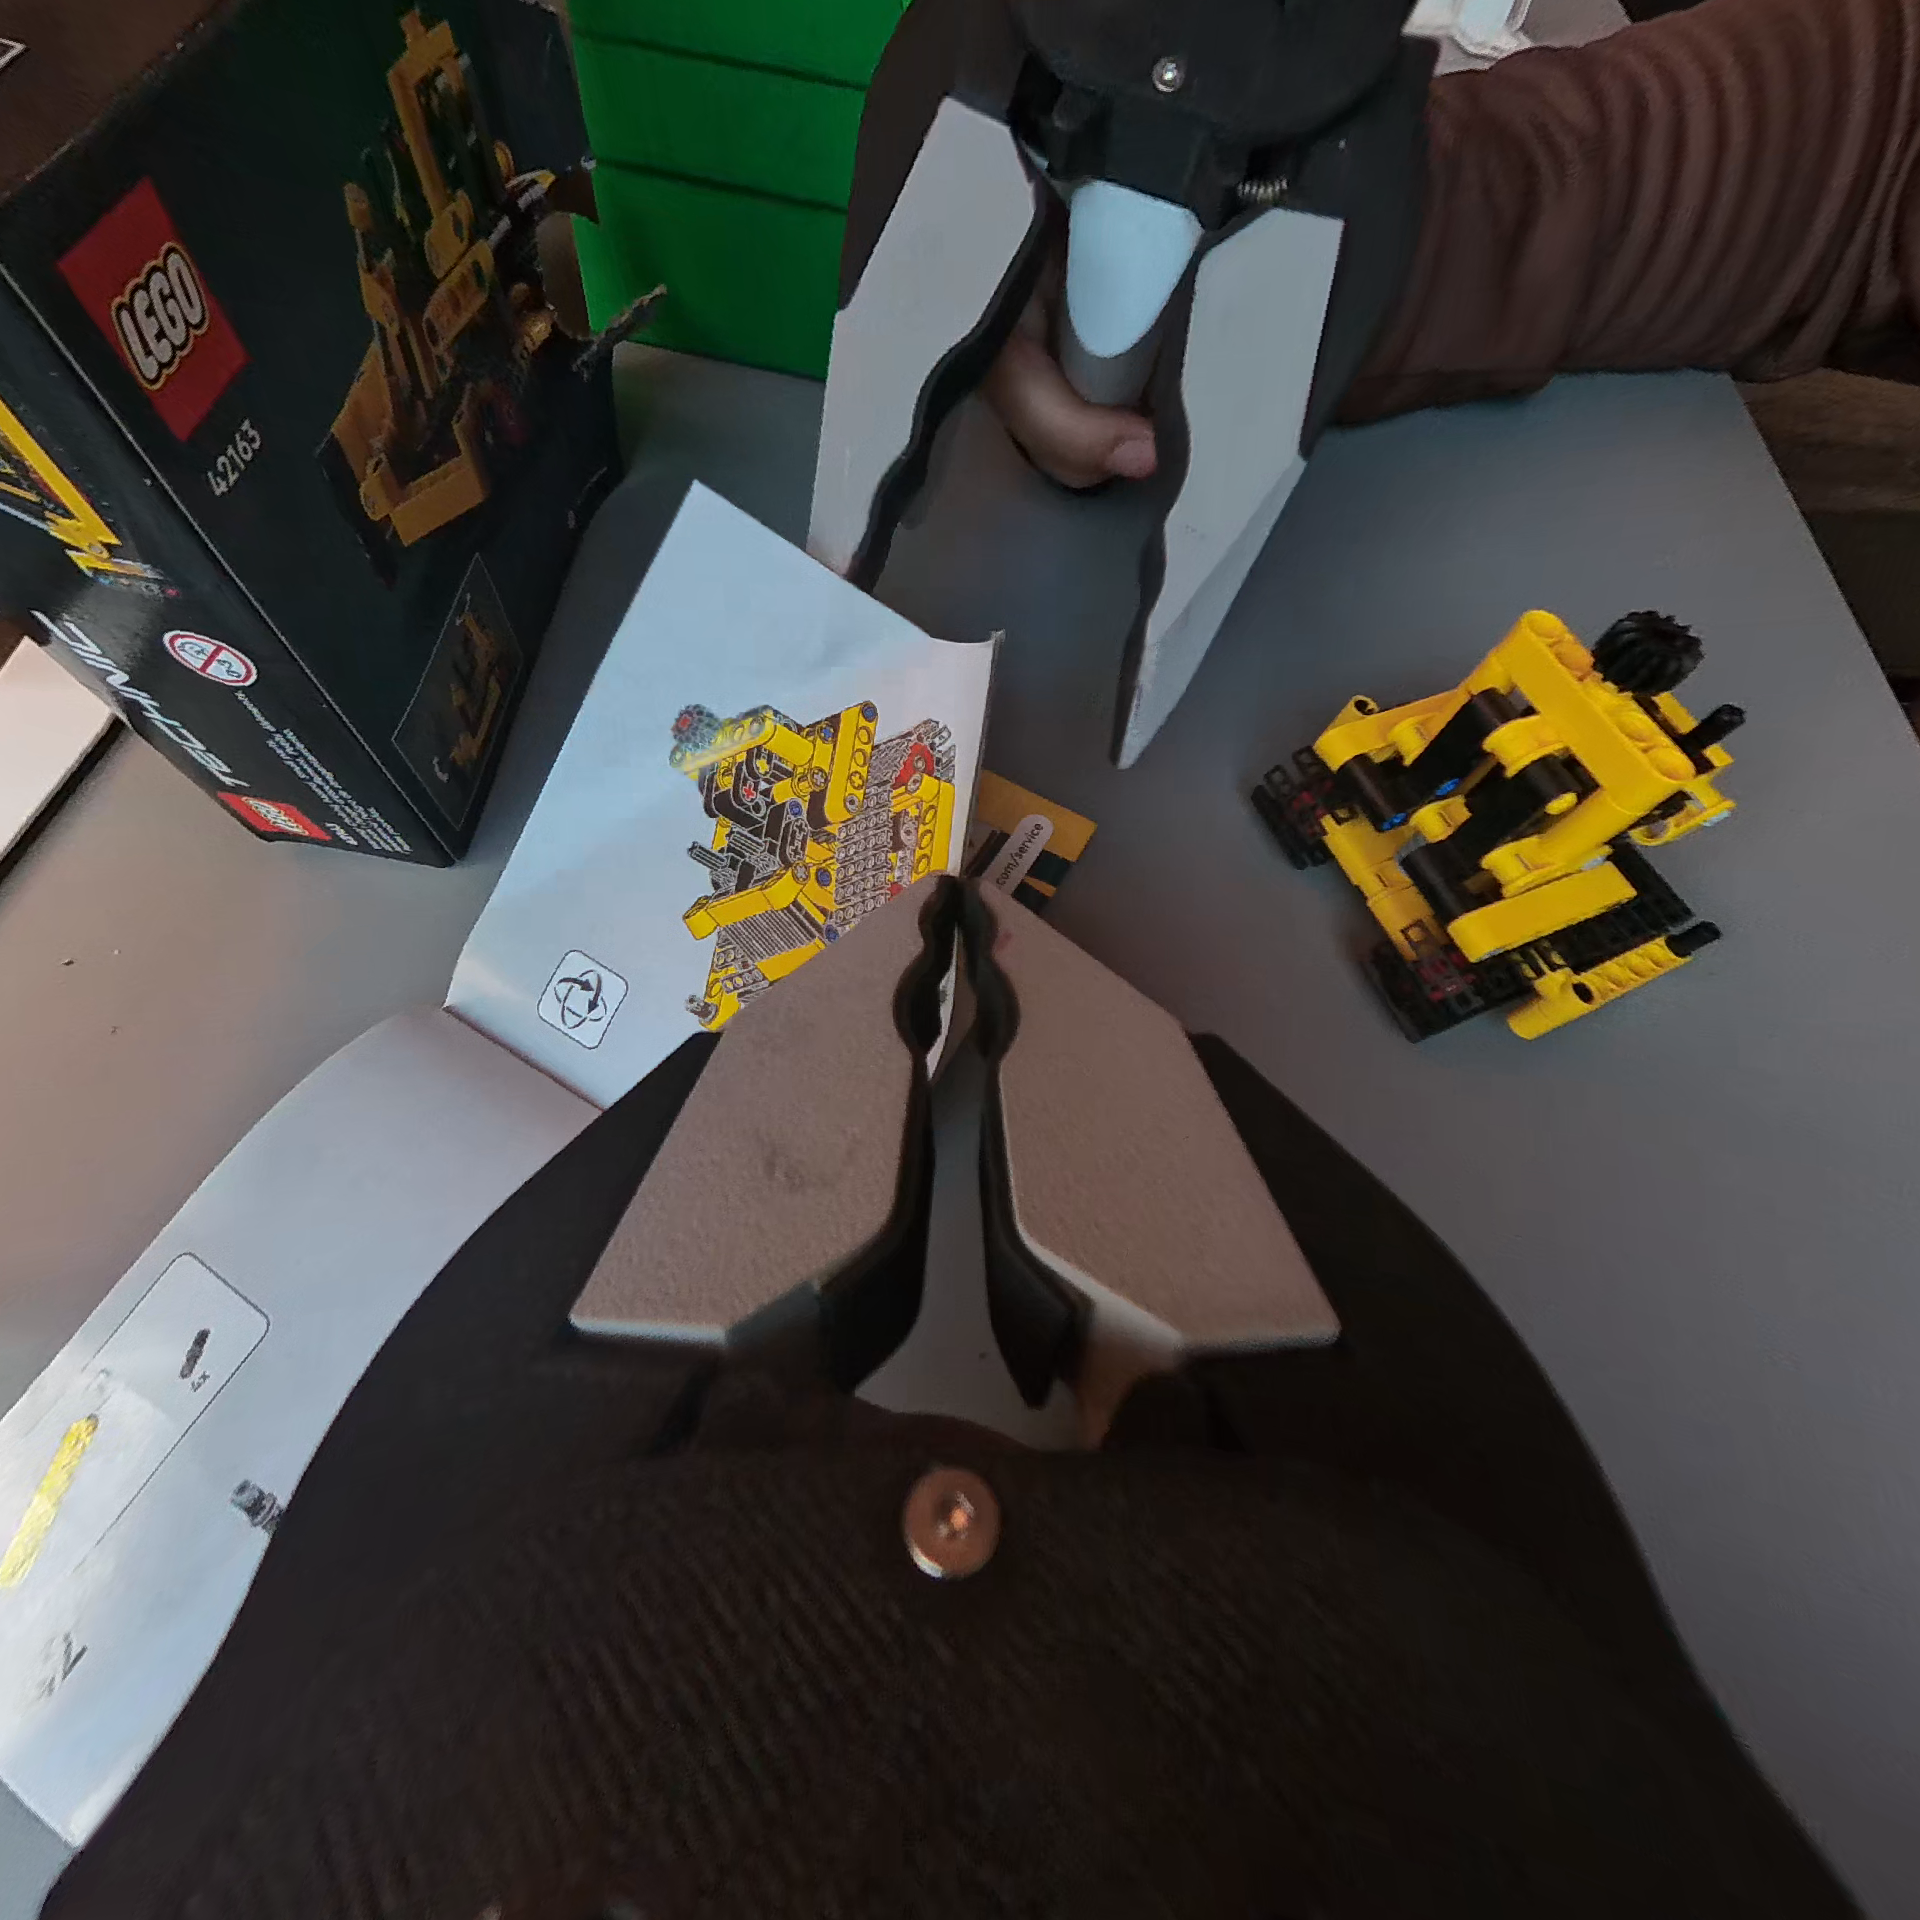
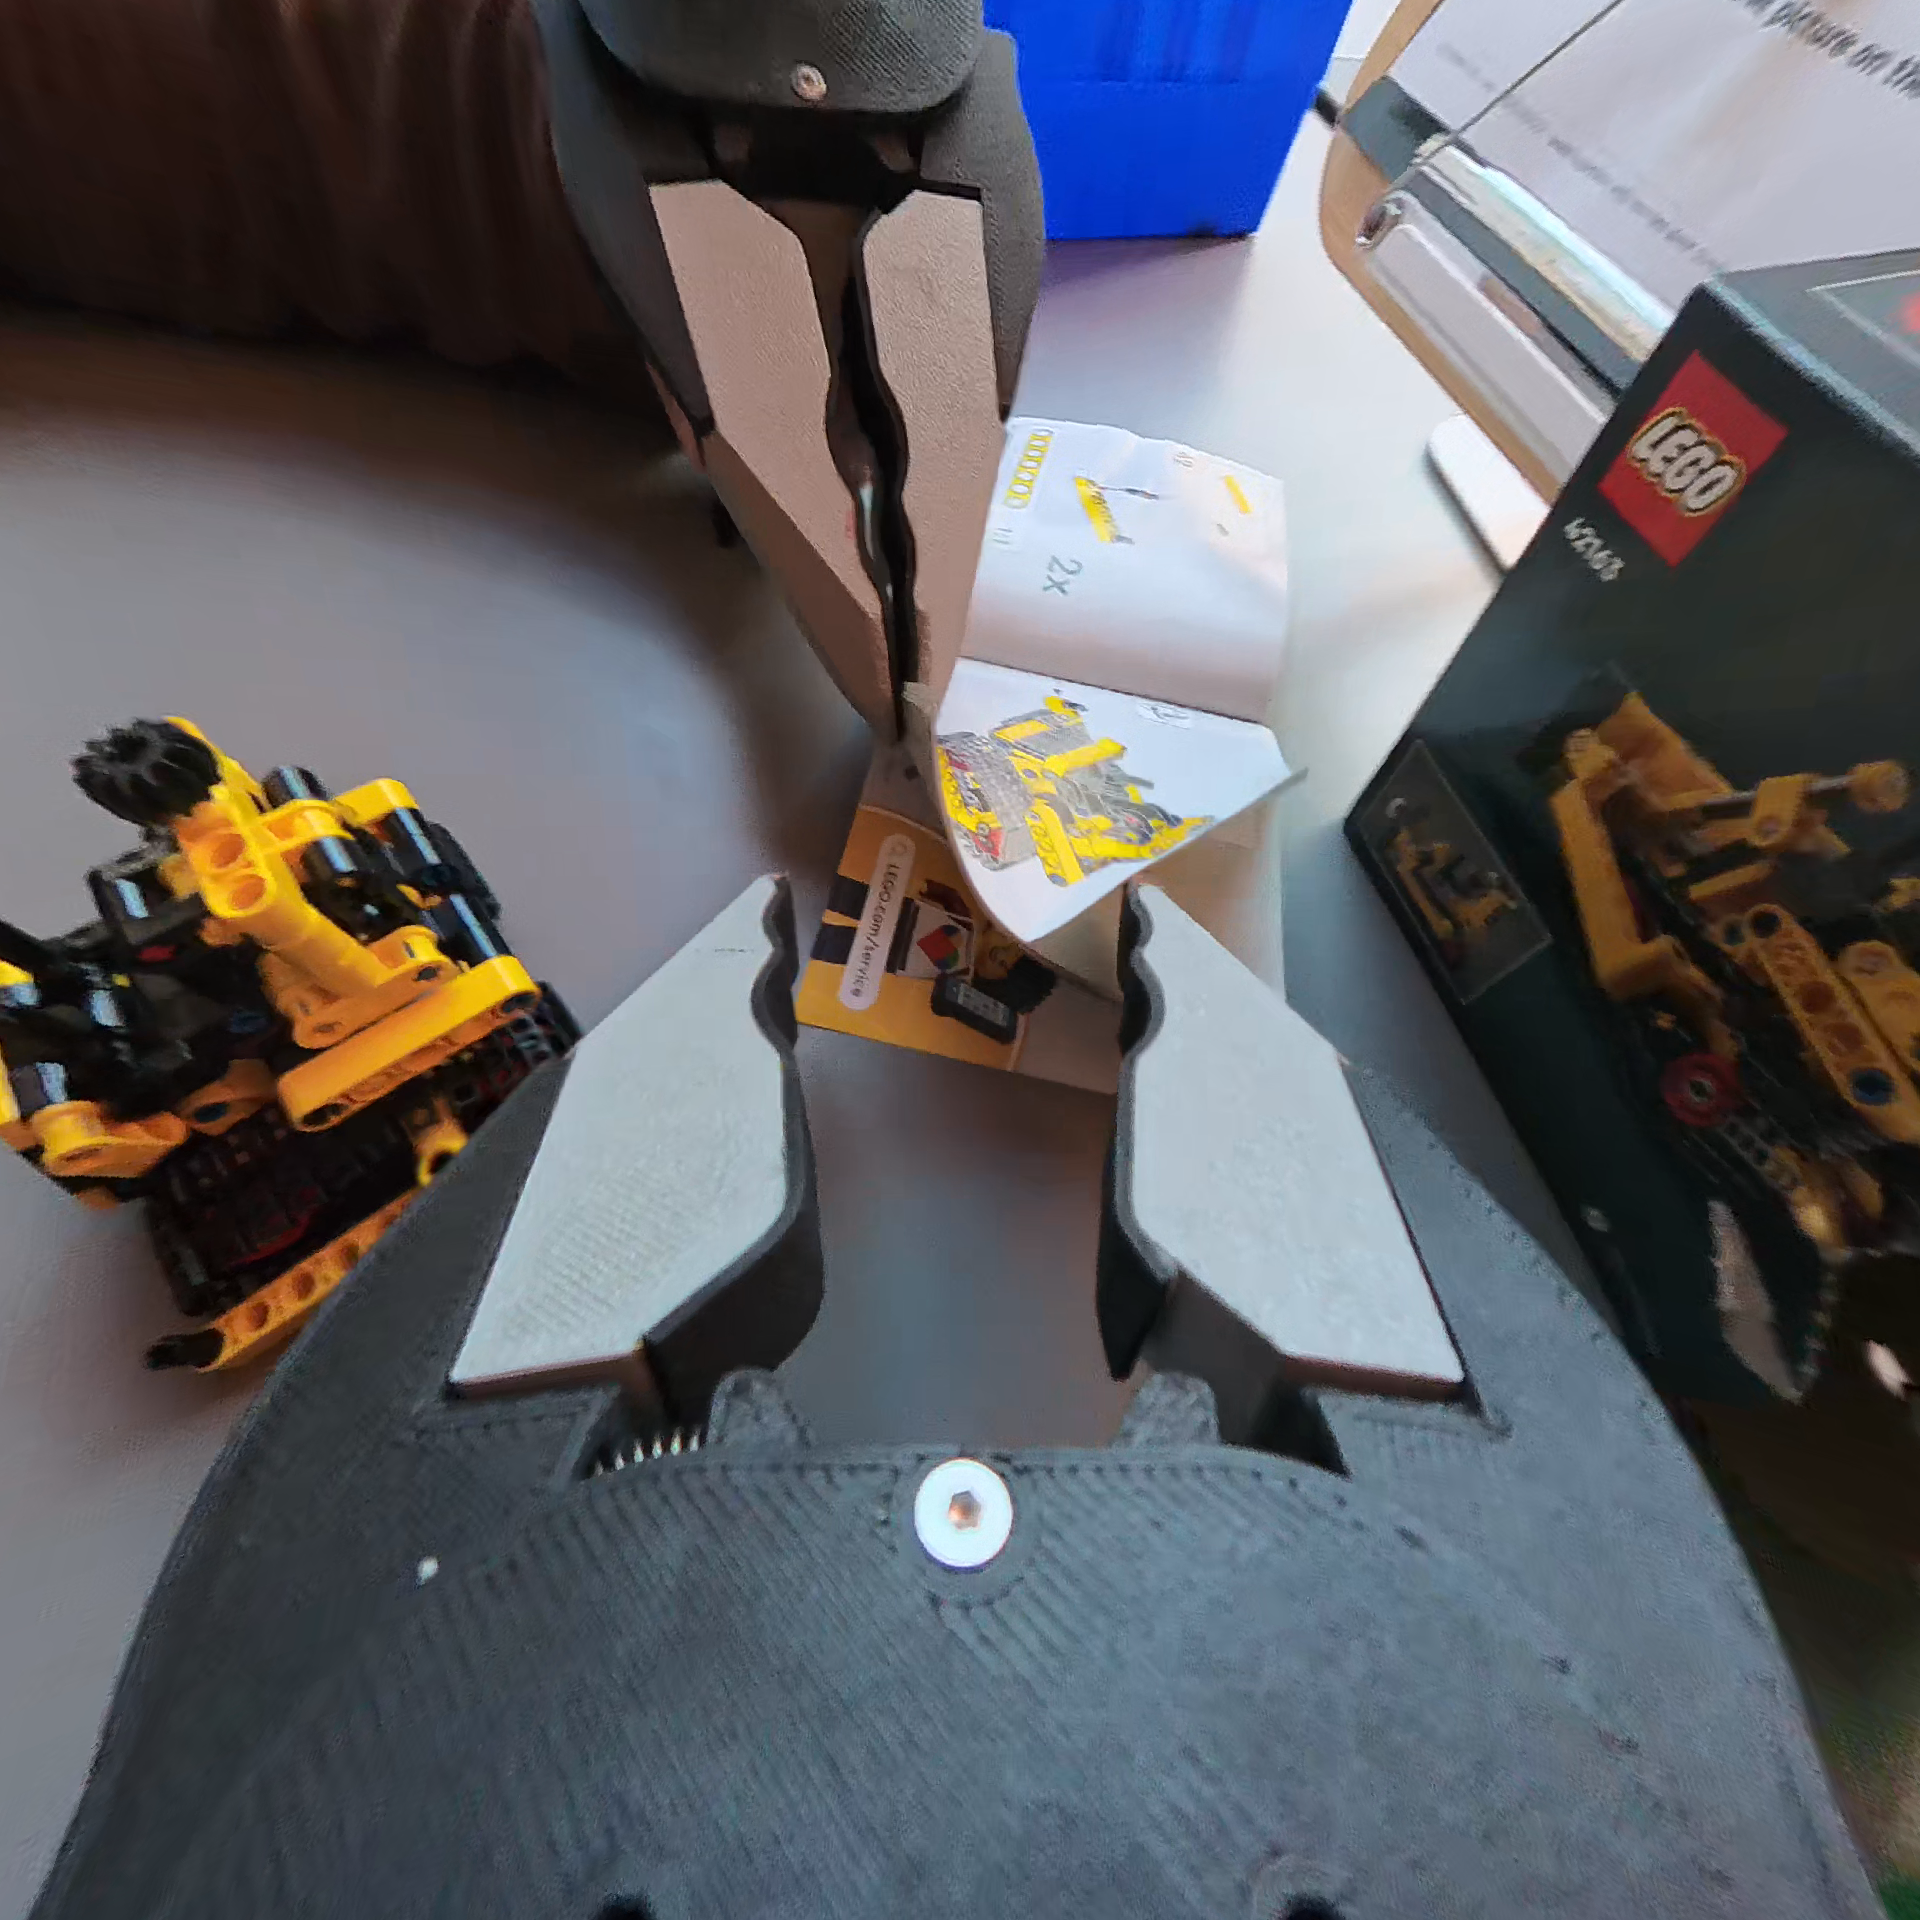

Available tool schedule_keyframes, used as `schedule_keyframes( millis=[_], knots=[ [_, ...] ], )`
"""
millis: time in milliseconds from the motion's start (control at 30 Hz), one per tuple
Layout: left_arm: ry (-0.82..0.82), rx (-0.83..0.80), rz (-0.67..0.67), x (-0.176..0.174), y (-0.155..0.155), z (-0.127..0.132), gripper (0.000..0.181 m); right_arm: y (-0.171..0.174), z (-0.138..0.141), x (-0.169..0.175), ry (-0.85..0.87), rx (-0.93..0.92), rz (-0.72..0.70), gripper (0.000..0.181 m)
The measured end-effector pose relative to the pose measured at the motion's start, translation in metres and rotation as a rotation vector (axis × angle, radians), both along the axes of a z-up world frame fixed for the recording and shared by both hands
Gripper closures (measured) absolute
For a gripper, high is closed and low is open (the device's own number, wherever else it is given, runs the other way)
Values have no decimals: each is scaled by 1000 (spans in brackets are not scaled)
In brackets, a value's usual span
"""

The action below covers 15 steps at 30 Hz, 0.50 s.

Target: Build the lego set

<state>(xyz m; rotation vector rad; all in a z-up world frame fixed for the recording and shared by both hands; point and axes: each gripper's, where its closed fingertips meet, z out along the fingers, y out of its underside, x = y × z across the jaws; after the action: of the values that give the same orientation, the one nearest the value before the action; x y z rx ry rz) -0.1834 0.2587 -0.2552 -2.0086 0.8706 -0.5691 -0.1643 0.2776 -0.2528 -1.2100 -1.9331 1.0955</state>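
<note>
A partly built yellow and black bulldozer model stands on the grey table; in the right wrist view it sits at the left. The open instruction booklet lies in the middle. My left gripper is shut on the edge of a booklet page, which curls up from the booklet. The left gripper also shows in the right wrist view. My right gripper is open and empty just above the booklet's yellow back cover, facing the left one.
The dark set box stands left of the booklet, at the right in the right wrist view. A green bin, a blue bin and a clipboard stand around. A brown sleeve holds the right gripper.
</note>
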Motion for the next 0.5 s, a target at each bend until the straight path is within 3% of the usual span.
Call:
schedule_keyframes(
  millis=[233, 400, 467, 500],
  knots=[
    [56, 9, -25, 3, -3, -6, 181, 0, 12, -4, -44, -301, 16, 121],
    [59, 10, -34, 5, -4, -6, 181, 15, 15, -12, -68, -474, -59, 150],
    [64, 5, -39, 5, -5, -8, 181, 19, 13, -14, -85, -511, -101, 181],
    [74, 3, -36, 5, -5, -9, 181, 20, 13, -15, -88, -521, -113, 181]
  ],
)
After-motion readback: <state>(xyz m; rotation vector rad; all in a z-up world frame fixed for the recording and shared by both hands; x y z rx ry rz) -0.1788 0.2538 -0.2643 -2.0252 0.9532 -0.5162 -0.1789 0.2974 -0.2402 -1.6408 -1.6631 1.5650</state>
